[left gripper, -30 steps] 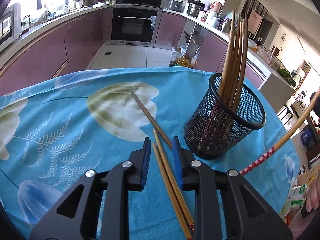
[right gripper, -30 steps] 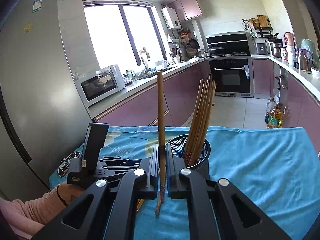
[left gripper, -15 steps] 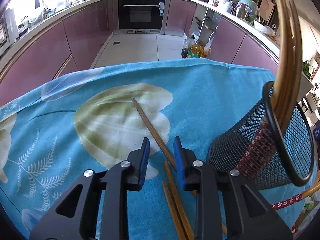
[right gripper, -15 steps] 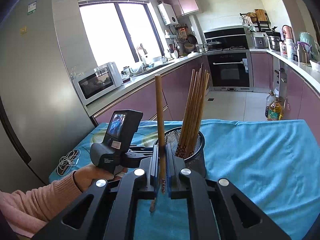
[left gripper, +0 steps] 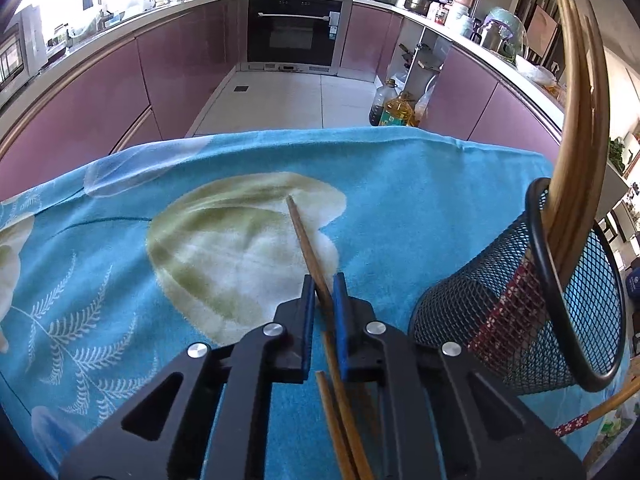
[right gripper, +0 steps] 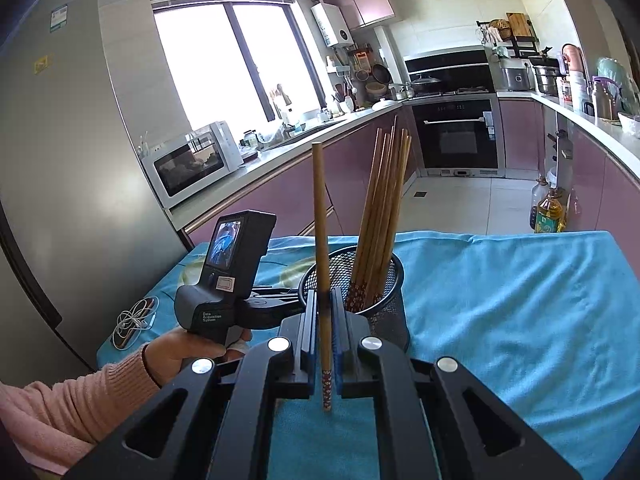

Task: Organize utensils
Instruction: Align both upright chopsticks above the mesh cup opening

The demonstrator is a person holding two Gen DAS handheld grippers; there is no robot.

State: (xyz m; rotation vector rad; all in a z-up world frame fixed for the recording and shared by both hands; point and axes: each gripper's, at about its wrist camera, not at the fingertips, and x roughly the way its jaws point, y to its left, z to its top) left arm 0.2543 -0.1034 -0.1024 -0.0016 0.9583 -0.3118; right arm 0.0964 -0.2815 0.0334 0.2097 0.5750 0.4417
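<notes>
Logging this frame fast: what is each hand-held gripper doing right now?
Left hand-held gripper: closed around a chopstick lying on the cloth.
Right hand-held gripper: shut on an upright chopstick.

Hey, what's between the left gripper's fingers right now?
A dark chopstick lying on the blue cloth runs between the left gripper's blue pads, seen in the left wrist view.

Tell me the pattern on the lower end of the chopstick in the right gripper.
Dark red with small white flowers on the chopstick; the right wrist view shows it best.
</notes>
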